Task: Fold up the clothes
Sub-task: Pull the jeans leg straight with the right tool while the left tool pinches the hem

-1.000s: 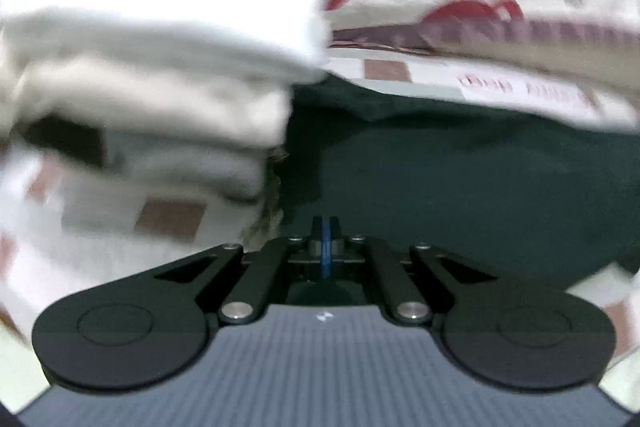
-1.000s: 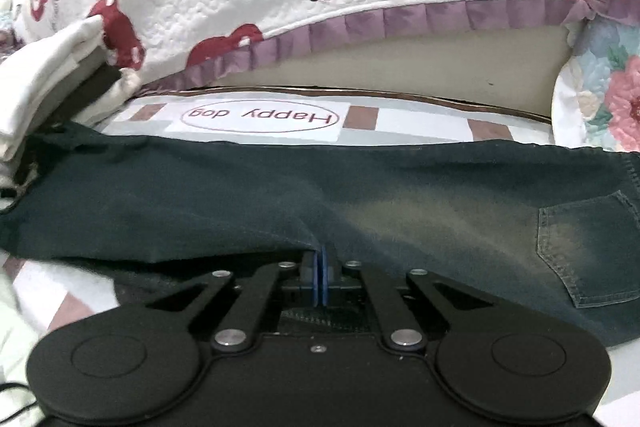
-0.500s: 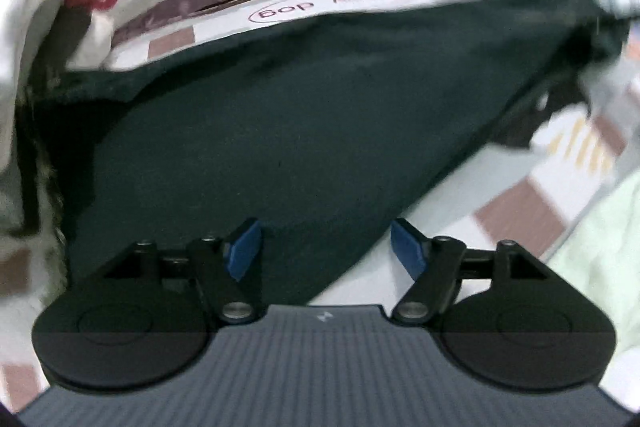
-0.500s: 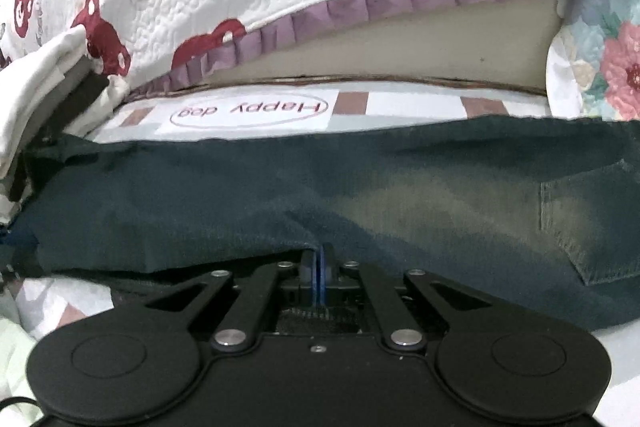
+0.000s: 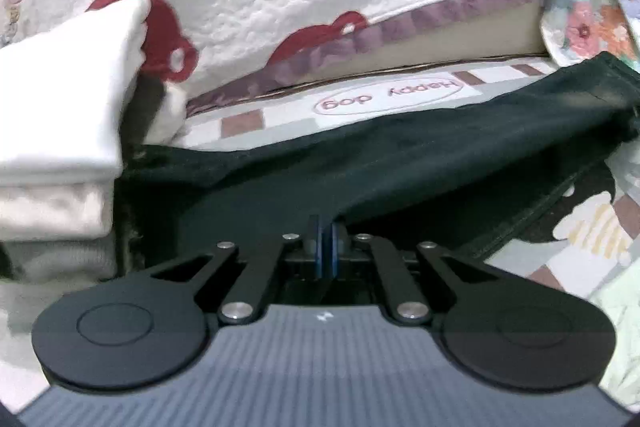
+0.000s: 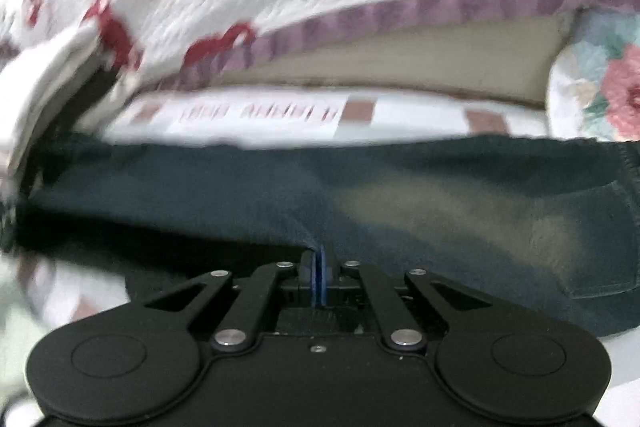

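The dark jeans point(image 6: 400, 195) lie spread on the bed point(image 5: 248, 121). They look thick, heavy and floppy, so the edges are best to hold. The left claw point(image 5: 325, 243) has just closed, probably pinching an edge. The right claw point(image 6: 320, 277) pinches the near edge.

Both grippers clamped, pointing downward

The left gripper point(image 5: 325, 227) at lower centre has just snapped closed; the right gripper point(image 6: 320, 259), blurred, apparently also pinches closed at lower centre.
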`<move>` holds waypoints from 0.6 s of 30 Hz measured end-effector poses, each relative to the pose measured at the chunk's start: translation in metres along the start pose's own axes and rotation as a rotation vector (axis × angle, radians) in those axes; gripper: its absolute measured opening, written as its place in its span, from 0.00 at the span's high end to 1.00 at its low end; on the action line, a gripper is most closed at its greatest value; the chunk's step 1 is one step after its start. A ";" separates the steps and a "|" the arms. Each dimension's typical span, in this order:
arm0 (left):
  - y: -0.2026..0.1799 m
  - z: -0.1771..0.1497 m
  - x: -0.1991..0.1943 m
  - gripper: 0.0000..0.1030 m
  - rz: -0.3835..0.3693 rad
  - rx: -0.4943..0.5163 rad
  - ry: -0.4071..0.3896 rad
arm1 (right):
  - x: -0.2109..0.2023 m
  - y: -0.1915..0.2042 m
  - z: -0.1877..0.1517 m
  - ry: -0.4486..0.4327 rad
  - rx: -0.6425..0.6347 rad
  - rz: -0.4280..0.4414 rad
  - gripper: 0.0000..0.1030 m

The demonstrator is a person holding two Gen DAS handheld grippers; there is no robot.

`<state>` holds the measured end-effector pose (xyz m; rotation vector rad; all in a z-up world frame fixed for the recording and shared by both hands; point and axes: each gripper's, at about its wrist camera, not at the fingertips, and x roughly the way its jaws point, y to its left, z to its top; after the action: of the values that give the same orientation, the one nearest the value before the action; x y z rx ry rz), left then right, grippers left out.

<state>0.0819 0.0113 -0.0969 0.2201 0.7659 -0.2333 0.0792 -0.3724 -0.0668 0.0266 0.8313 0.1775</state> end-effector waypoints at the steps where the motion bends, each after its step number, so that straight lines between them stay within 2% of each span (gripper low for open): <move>1: -0.001 -0.003 0.002 0.96 0.016 0.002 0.026 | 0.009 0.003 -0.005 0.056 -0.025 -0.004 0.98; 2: -0.003 -0.008 0.009 0.96 0.031 0.016 0.068 | 0.014 0.006 -0.008 0.086 -0.043 -0.015 0.97; 4: 0.010 -0.009 0.014 0.96 -0.006 -0.090 0.090 | 0.020 0.011 -0.010 0.119 -0.066 -0.037 0.97; 6: 0.033 -0.008 0.011 0.95 -0.059 -0.253 0.073 | 0.023 0.014 -0.009 0.140 -0.083 -0.068 0.97; 7: 0.037 -0.008 0.010 0.95 -0.057 -0.270 0.066 | 0.024 0.016 -0.007 0.150 -0.097 -0.085 0.97; 8: 0.039 -0.008 0.010 0.95 -0.051 -0.278 0.060 | 0.024 0.016 -0.006 0.155 -0.109 -0.092 0.97; 12: 0.031 -0.011 0.009 0.93 -0.014 -0.203 0.116 | 0.022 0.018 -0.004 0.185 -0.136 -0.083 0.94; 15: 0.038 -0.012 0.005 0.74 0.004 -0.194 0.147 | 0.022 0.012 -0.009 0.251 -0.140 -0.049 0.93; 16: 0.043 -0.011 -0.002 0.72 -0.001 -0.210 0.122 | 0.019 0.007 -0.010 0.256 -0.141 -0.042 0.92; 18: 0.054 -0.007 -0.020 0.66 -0.026 -0.260 0.031 | 0.008 -0.010 -0.010 0.222 -0.071 0.008 0.80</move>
<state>0.0790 0.0676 -0.0819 -0.0320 0.8220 -0.1535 0.0784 -0.3811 -0.0806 -0.0574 1.0454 0.2196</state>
